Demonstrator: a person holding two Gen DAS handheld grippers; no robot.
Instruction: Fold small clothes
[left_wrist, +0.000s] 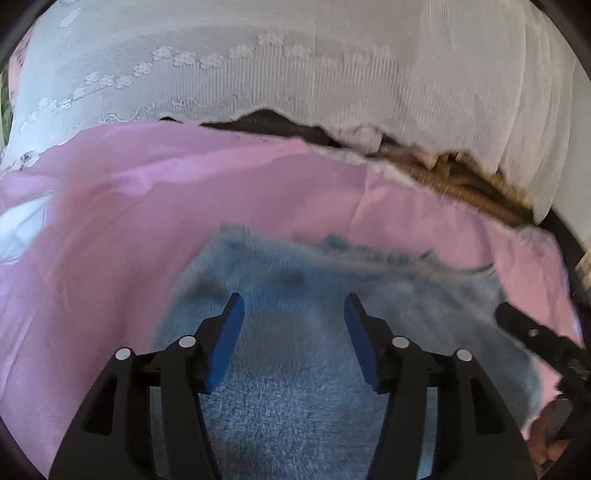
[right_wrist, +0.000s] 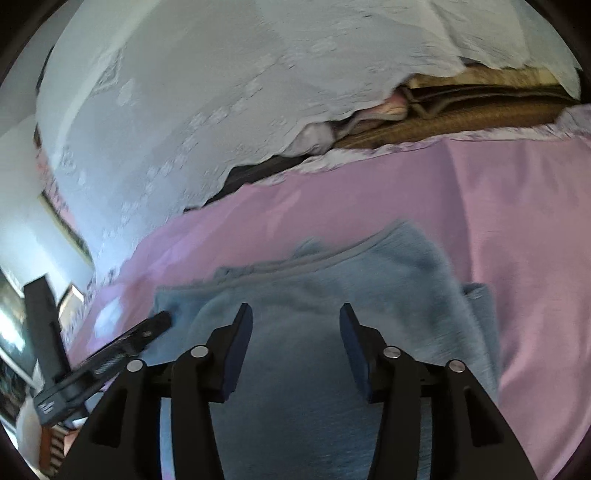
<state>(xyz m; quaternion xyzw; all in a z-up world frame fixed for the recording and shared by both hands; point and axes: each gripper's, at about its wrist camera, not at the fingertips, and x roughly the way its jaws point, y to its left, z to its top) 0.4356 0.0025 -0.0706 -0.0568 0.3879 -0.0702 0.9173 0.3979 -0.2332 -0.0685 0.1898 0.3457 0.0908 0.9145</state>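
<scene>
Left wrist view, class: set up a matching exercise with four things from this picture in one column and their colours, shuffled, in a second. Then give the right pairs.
Things:
1. fleece
2. sheet
3. lace cloth
4. pads

Colours:
A. white
B. dark blue
C. pink
D. light blue

Pairs: 1-D, 2-C, 3-A, 4-B.
</scene>
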